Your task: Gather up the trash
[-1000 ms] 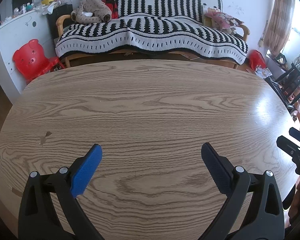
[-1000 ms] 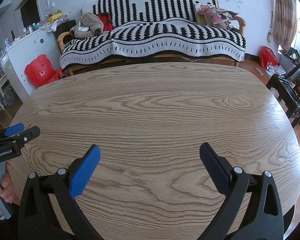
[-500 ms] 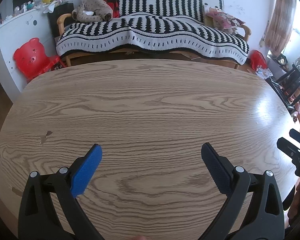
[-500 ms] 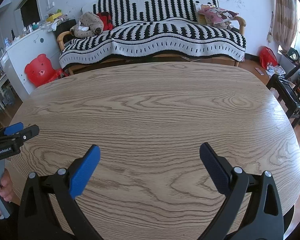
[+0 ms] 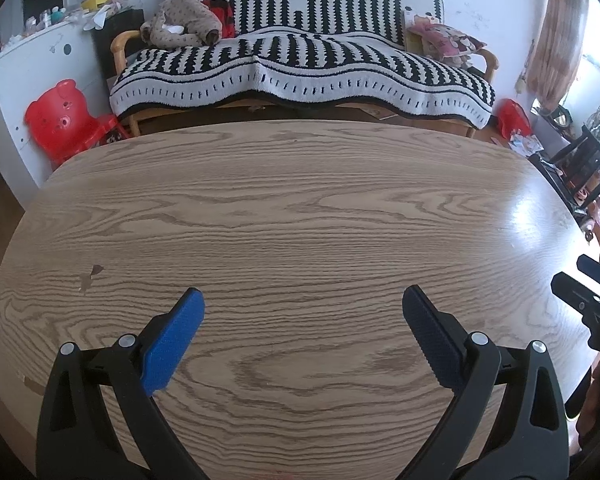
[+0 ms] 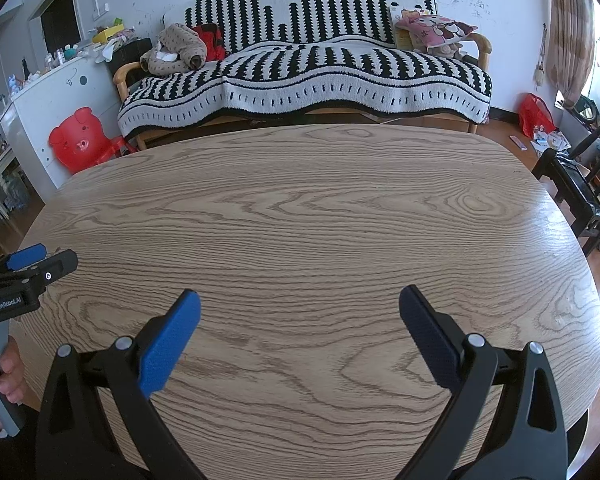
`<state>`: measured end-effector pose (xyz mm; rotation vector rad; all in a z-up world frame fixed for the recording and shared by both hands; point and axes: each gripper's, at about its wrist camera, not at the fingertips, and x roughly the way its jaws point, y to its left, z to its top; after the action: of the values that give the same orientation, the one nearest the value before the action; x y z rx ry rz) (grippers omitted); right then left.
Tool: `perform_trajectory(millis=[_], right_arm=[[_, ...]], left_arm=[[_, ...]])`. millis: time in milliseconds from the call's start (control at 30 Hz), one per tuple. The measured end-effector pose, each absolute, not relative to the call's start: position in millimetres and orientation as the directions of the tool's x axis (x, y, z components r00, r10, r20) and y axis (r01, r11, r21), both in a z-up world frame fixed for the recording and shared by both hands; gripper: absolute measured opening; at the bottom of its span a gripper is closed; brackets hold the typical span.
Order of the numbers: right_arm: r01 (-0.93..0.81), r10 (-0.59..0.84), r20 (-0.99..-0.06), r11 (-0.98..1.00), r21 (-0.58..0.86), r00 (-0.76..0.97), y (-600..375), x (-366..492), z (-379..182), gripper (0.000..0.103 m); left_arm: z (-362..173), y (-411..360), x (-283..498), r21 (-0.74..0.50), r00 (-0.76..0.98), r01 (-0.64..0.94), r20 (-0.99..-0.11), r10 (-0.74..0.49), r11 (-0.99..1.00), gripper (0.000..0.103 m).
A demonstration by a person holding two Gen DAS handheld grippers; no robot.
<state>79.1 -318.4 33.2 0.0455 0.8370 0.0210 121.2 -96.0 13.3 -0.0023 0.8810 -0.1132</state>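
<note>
table (image 5: 300, 208) was tan woodgrain | sofa cover (image 5: 300, 76) black-and-white striped | child's chair (image 5: 59, 120) red | gripper pads (image 5: 173, 344) blue

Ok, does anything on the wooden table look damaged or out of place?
Only a small dark chip in the oval wood-grain table, at its left side, breaks the grain. Both blue-padded grippers, left and right, are open and hold nothing.

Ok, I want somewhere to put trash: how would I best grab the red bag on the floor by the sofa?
Pinch the red bag at its narrowed top, from above, with the open right gripper. It slumps wide on the floor, so the peak is probably the only part thin enough. Handles are too small to see.
</note>
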Motion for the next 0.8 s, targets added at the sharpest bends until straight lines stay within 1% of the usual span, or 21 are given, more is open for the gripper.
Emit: perform_trajectory(millis=[167, 533, 800], right_arm=[[0.0, 0.037, -0.742, 0.999, 0.05, 0.67, -318.0, 79.4, 33.5, 0.096], [0.001, 0.037, -0.742, 0.999, 0.05, 0.669, -319.5, 78.6, 33.8, 0.096], [-0.001, 0.037, -0.742, 0.999, 0.048, 0.669, -320.7, 77.9, 33.8, 0.096]], left_arm=[[13.8, -96.3, 120.7, -0.061, 0.633, 0.108, -0.766, -0.116, 0.992, 0.096], [15.4, -96.7, 119.2, -0.038, 0.648, 0.102, -0.756, -0.095, 0.994, 0.096], [14.0, -93.3, 124.6, -0.049, 0.625, 0.085, -0.775, -0.091, 0.995, 0.096]])
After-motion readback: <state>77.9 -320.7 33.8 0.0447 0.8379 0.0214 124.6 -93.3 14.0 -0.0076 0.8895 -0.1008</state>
